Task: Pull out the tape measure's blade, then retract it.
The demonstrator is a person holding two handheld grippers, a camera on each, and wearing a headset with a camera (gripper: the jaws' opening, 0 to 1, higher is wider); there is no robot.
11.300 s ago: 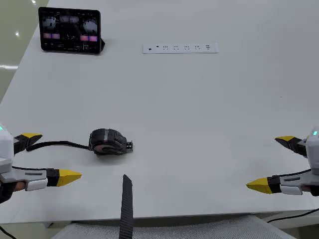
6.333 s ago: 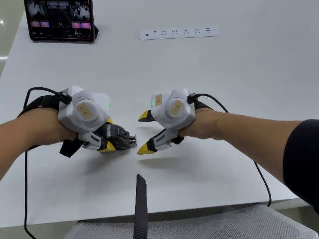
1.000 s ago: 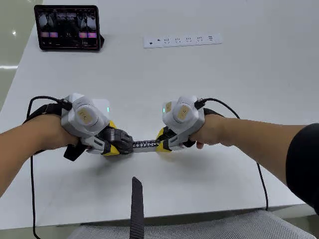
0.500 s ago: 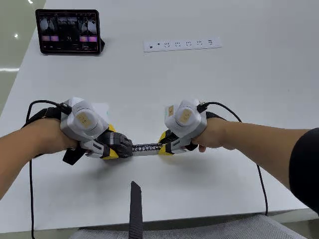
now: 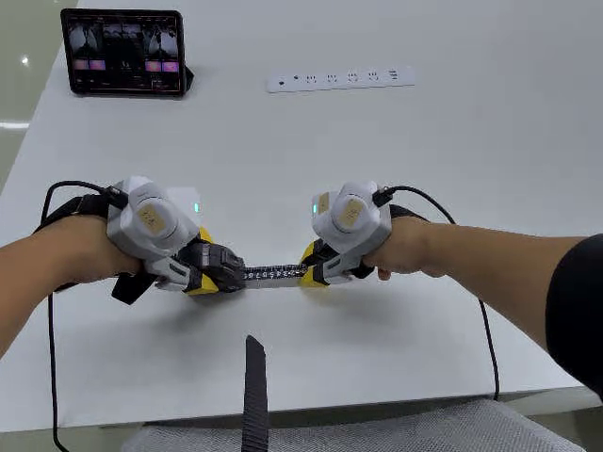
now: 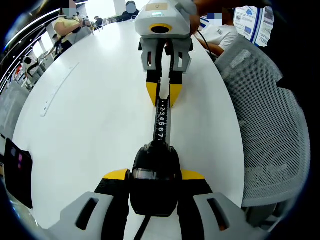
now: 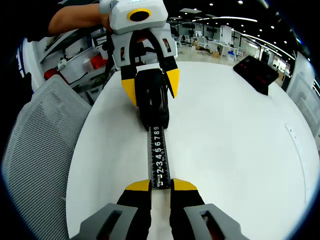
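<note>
A black, rounded plastic tape measure case (image 6: 156, 180) sits low on the white tabletop (image 5: 424, 141), near the front edge and close to the person. The white and grey left gripper (image 5: 209, 273) with yellow tips holds it. Its jaws pinch the case, one yellow tip on each side.

A thin dark metal blade (image 7: 157, 155) with white numbers comes out of the case. It runs in a straight line, low over the tabletop, across to the white and grey right gripper (image 5: 309, 273). That gripper's jaws are pressed close together and pinch the end of the blade between their yellow tips. In the right gripper view, the numbers 2 to 9 show on the blade between the tips and the case. Only a short piece of blade is out, so the two grippers are near each other, nose to nose.

A hand holds each gripper from behind, and both arms reach in from the sides. A black cable (image 5: 443, 221) curls away from the right gripper across the tabletop.

Far back on the left stands a black tablet (image 5: 124, 52) with a lit screen. A long white power strip (image 5: 340, 78) lies flat at the back, well apart from the grippers. A grey mesh chair (image 6: 270, 130) is just beside the front edge of the tabletop.
</note>
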